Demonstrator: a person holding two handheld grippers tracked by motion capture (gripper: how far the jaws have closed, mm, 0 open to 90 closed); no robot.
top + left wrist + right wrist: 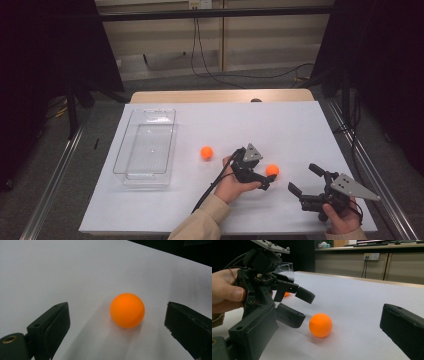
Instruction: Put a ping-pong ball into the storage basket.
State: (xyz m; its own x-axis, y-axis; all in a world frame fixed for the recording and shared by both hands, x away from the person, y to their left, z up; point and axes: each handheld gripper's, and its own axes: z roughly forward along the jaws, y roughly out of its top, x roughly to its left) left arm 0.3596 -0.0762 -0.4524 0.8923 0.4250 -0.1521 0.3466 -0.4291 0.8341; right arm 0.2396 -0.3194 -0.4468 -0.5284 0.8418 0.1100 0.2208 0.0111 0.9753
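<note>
The white table filled the middle of the high view, with the clear plastic tray lying at its centre left. Low and right of centre, your left gripper had its jaws spread wide around the near orange ball, which sat on the table between them, untouched; the left gripper view showed that ball mid-frame with gaps either side. At the lower right, your right gripper was released and held nothing. A second orange ball lay centre frame, apart.
</note>
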